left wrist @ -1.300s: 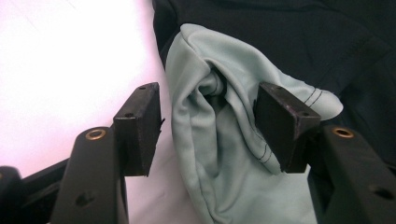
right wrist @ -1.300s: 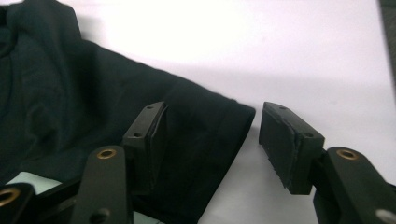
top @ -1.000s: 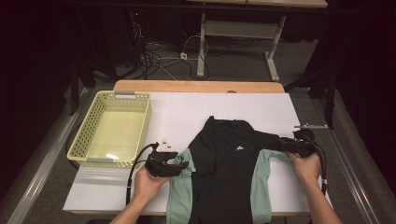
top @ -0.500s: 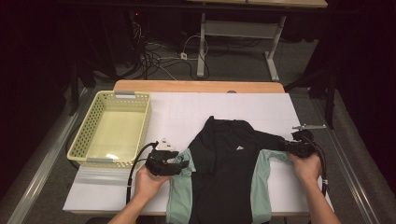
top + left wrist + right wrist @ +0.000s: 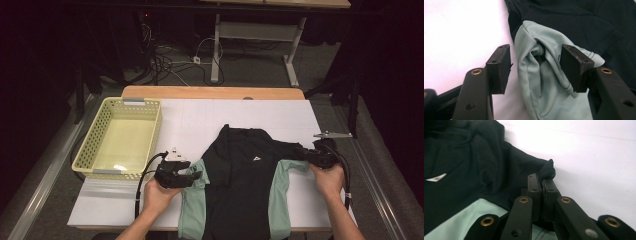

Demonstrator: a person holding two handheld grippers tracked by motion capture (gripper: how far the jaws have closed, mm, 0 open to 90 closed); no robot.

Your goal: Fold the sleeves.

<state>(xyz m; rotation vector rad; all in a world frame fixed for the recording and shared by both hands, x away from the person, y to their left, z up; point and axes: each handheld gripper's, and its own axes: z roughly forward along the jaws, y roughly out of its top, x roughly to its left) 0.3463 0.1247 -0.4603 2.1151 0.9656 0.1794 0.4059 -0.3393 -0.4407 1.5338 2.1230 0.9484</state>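
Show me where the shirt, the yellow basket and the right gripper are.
shirt (image 5: 245, 185), high view, black front panel.
yellow basket (image 5: 152, 135), high view, right wall.
right gripper (image 5: 541, 185), right gripper view, between the closed fingertips pinching black fabric.

Left tool (image 5: 535, 65) jaws apart; right tool (image 5: 541, 187) clamped shut.

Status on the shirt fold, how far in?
Done: shirt lies flat on the table. In hand: right hand-held gripper has just closed on the black sleeve tip; left hand-held gripper is open around the mint sleeve. Left: folding it; the basket is empty.
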